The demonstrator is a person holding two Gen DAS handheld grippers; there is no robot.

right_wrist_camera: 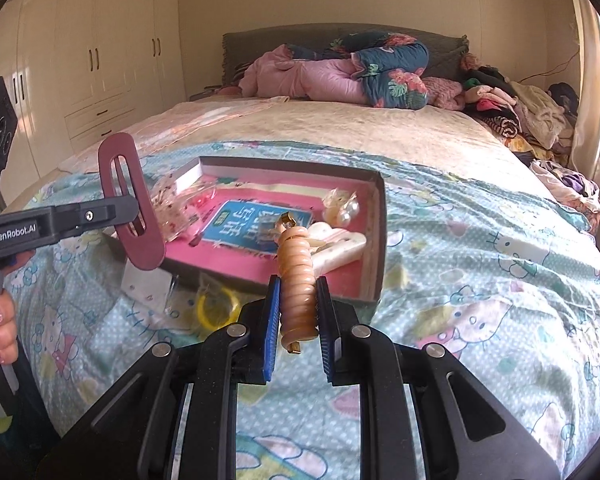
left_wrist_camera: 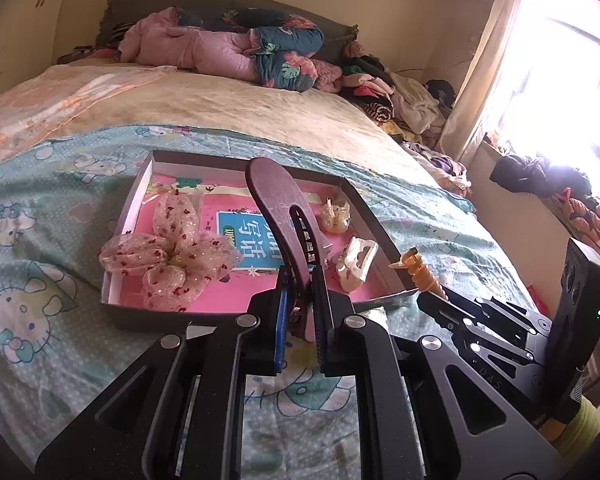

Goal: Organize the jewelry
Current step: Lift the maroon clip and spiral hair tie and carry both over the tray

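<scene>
Both grippers loaded, hovering by the box (left_wrist_camera: 374,216) on the bed (right_wrist_camera: 480,216)

Left gripper (left_wrist_camera: 300,300) clamps the maroon hair clip (left_wrist_camera: 276,200) near its hinge: stiff, light, slick plastic. Right gripper (right_wrist_camera: 298,312) pinches the springy orange coil tie (right_wrist_camera: 296,276) mid-length; it looks squashy and likely to slip

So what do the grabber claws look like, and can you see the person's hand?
Both the left gripper and the right gripper are black, angular metal frames with silver bolts and blue ridged pads inside the fingers. The left one has white "GenRobot.AI" lettering on its side. The person's left hand shows pink nails painted with small flowers.
</scene>
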